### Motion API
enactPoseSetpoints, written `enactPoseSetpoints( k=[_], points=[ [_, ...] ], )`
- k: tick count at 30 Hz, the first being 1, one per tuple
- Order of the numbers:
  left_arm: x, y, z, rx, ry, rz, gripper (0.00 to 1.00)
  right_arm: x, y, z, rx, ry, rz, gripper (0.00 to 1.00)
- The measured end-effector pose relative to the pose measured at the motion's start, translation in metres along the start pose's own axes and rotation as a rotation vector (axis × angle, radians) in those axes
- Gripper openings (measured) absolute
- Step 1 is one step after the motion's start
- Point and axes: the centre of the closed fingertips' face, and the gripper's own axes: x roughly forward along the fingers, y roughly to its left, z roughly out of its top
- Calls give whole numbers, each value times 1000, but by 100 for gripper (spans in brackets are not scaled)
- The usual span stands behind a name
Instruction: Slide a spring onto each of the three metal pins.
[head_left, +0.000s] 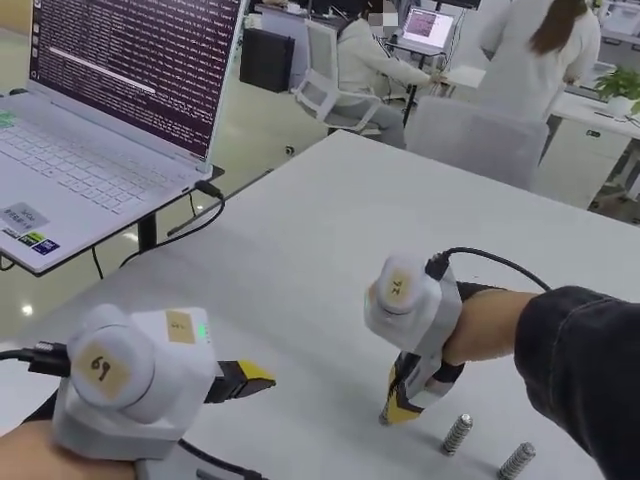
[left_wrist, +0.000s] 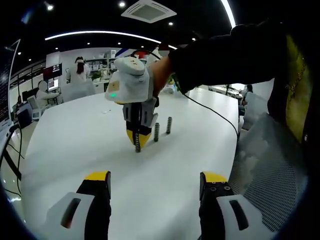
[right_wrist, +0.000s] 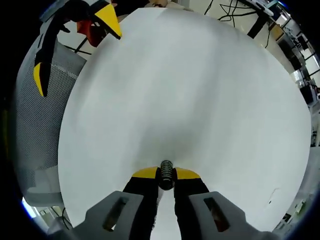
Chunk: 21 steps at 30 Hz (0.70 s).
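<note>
Jaws of the right gripper (right_wrist: 166, 178) are pinched narrow on a spring (right_wrist: 166, 170), which stands on end between the yellow tips with its coils rising just above them. In the head view this gripper (head_left: 398, 410) points steeply down, its tips at the white surface (head_left: 300, 250). Whether a pin sits inside the spring cannot be told.

Just to the right of those tips, a 2nd spring (head_left: 457, 433) stands upright on the surface, and a 3rd spring (head_left: 517, 460) stands a little further right. The 3 are near one another in a short row but apart. In the left gripper view, the 2 free springs stand directly behind the right gripper (left_wrist: 137, 142).

Jaws of the left gripper (left_wrist: 156, 178) are spread wide and hold nothing. They hover above bare surface, well short of the springs and aimed toward them. In the head view the left gripper (head_left: 248, 381) sits at the lower left.

An open laptop (head_left: 90, 130) rests on a separate stand to the left, with a black cable hanging below it. A grey mesh chair (right_wrist: 35, 125) stands at the surface's edge. At desks beyond, 1 person (head_left: 365, 55) sits and another (head_left: 535, 60) stands.
</note>
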Motion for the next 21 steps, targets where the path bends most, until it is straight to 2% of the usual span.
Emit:
enactPoseSetpoints(
  k=[14, 21],
  points=[
    [0, 0, 1, 1, -4, -4, 68, 2, 0, 3, -1, -2, -4, 9],
    [-1, -1, 0, -1, -3, -4, 69, 2, 3, 4, 13, -14, 0, 17]
  ],
)
